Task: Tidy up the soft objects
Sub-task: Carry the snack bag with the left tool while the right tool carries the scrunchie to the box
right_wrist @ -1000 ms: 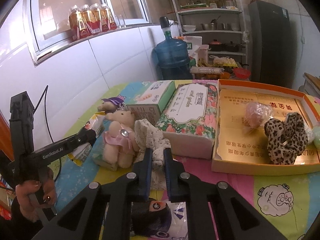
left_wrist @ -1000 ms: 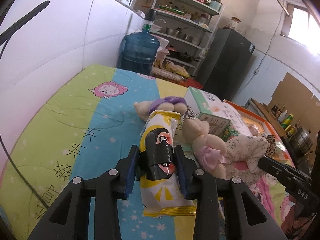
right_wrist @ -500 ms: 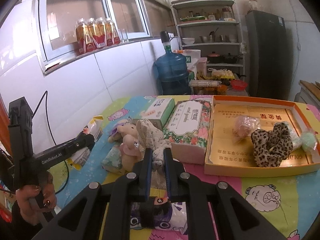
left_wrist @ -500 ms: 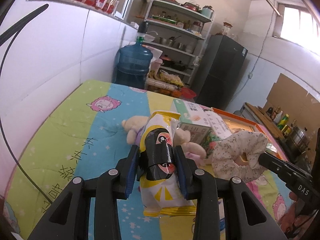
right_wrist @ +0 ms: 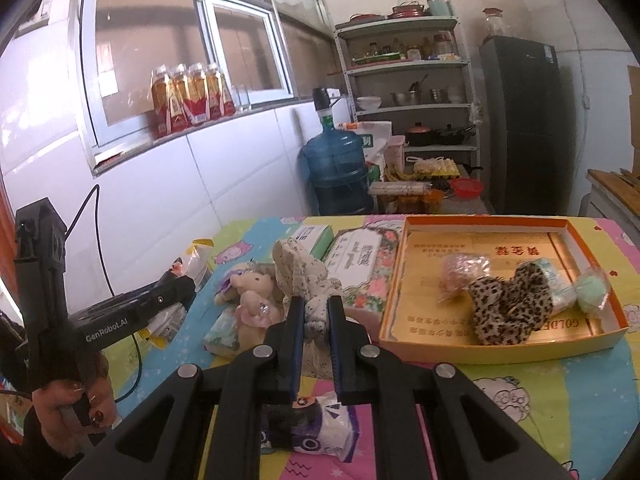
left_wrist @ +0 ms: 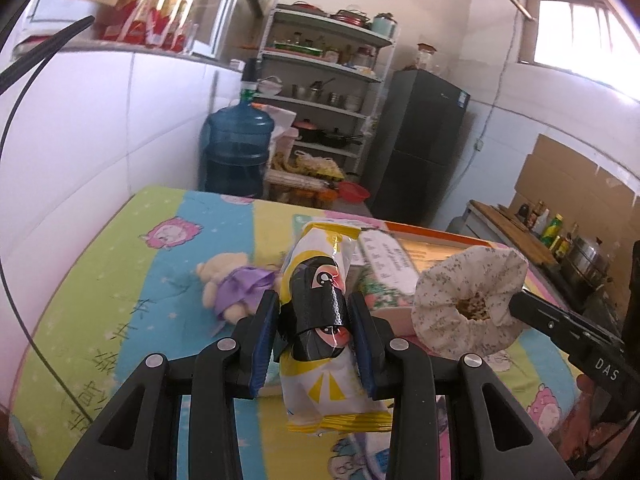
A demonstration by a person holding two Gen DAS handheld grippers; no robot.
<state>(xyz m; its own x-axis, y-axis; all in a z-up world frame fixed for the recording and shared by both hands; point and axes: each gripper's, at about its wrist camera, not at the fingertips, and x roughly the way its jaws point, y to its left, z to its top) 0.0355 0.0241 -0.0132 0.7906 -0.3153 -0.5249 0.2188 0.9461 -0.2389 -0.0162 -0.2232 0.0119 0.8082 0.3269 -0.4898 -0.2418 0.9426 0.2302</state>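
Basically both hands are loaded and lifted off the table, so the coming move turns on where the orange tray (right_wrist: 596, 332) sits from each load. In the right wrist view the tray lies at about 2 o'clock from the right gripper (right_wrist: 316, 312), near it, with its long side running left to right across the view. The left gripper (left_wrist: 314, 320) is further off, at the 9 o'clock side of that view, so the right hand looks nearer to the drop spot.

Right jaws are clamped almost together on the floral scrunchie (right_wrist: 304, 276); the fabric bunches up from between the pads toward 12 o'clock. In the left wrist view the same scrunchie hangs as a round ring at 3 o'clock, off the cloth.

Left jaws are part closed, pressing both sides of the yellow snack pack (left_wrist: 320, 320). Its long axis runs along the fingers, 6 to 12 o'clock, sticking out past the tips and back toward the camera.

Tray already holds a leopard scrunchie (right_wrist: 508, 304), a pink wrapped bundle (right_wrist: 464, 272) and a green pompom (right_wrist: 592, 292). Free floor shows at the tray's near left corner, my guess for the floral one.

Plush bears (right_wrist: 252, 292), a tissue box (right_wrist: 360, 264) and a purple tissue pack (right_wrist: 308, 428) are still out on the tablecloth (left_wrist: 120, 280).
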